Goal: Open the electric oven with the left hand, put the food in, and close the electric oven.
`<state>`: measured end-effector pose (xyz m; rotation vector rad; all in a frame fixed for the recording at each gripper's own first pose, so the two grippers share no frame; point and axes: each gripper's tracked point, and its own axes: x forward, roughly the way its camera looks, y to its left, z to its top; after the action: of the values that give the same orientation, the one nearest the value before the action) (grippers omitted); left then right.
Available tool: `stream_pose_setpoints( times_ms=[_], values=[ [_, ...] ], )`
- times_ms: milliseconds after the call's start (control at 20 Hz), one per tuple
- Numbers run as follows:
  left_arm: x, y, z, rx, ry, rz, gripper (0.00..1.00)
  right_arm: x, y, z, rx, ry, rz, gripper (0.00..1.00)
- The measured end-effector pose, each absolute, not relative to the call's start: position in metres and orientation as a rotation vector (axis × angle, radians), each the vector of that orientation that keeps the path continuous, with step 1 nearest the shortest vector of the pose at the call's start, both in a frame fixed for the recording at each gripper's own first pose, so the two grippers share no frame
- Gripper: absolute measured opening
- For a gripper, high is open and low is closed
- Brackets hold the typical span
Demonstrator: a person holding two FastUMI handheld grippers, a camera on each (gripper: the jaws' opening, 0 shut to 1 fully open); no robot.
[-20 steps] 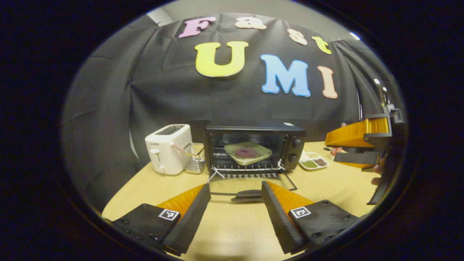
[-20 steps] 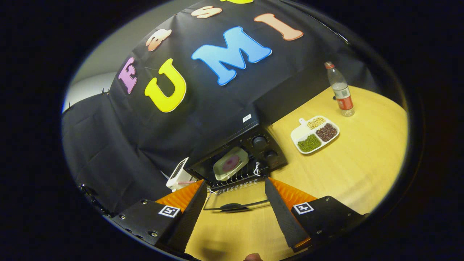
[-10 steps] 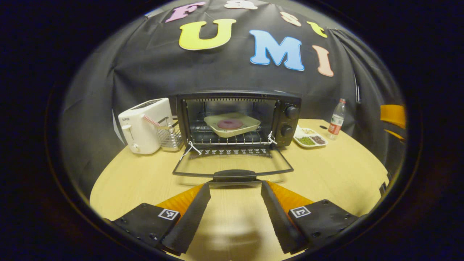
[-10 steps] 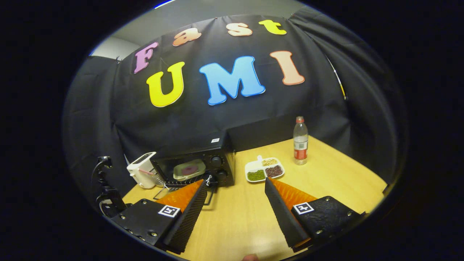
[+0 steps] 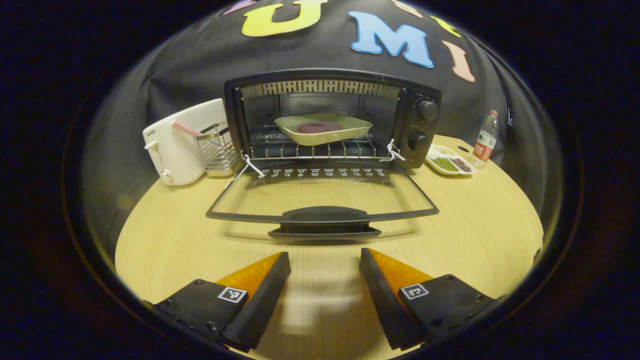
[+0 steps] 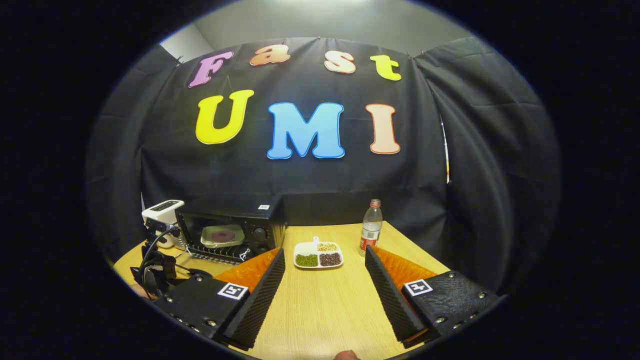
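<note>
Left gripper view: oven door handle [image 5: 324,220] just beyond gripper [image 5: 325,267].

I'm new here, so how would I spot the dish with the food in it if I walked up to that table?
Find the black electric oven at the back of the wooden table, its glass door folded down flat. Inside, on the wire rack, sits a pale cream dish with a round purplish food in it. Unlike the white divided tray to the oven's right, it has one single compartment.

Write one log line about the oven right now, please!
oven: door down flat | dish: on rack, food on it | left tool: open, facing door handle | right tool: open, empty
</note>
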<state>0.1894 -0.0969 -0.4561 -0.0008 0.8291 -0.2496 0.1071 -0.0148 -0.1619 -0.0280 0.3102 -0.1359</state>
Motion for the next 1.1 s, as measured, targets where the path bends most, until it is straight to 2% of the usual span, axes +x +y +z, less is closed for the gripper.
stream_pose_setpoints(
  times_ms=[100, 150, 200, 400, 450, 500, 550, 900, 1100],
  values=[
    [0.199, -0.101, -0.457, 0.015, 0.813, -0.251, 1.00, 0.107, -0.014, -0.161, -0.036, 0.312, -0.140, 0.98],
    [0.201, -0.101, -0.457, 0.017, 0.817, -0.252, 0.95, 0.108, -0.013, -0.160, -0.043, 0.313, -0.141, 0.98],
    [0.199, -0.101, -0.457, 0.019, 0.814, -0.248, 1.00, 0.110, -0.012, -0.160, -0.052, 0.313, -0.142, 0.98],
    [0.201, -0.101, -0.450, 0.021, 0.793, -0.258, 0.91, 0.115, -0.004, -0.156, -0.060, 0.305, -0.137, 0.97],
    [0.201, -0.100, -0.445, 0.014, 0.776, -0.258, 0.95, 0.117, 0.000, -0.156, -0.059, 0.300, -0.131, 0.97],
    [0.201, -0.100, -0.438, 0.013, 0.754, -0.260, 0.91, 0.118, 0.003, -0.156, -0.059, 0.296, -0.124, 0.97],
    [0.202, -0.098, -0.431, 0.013, 0.735, -0.262, 0.95, 0.118, 0.006, -0.156, -0.063, 0.294, -0.117, 0.97],
    [0.217, -0.095, -0.385, -0.086, 0.622, -0.254, 0.96, 0.124, 0.031, -0.169, -0.057, 0.321, -0.070, 0.97],
    [0.231, -0.095, -0.360, -0.037, 0.536, -0.279, 0.95, 0.135, 0.035, -0.176, -0.036, 0.350, -0.067, 0.98]
  ],
)
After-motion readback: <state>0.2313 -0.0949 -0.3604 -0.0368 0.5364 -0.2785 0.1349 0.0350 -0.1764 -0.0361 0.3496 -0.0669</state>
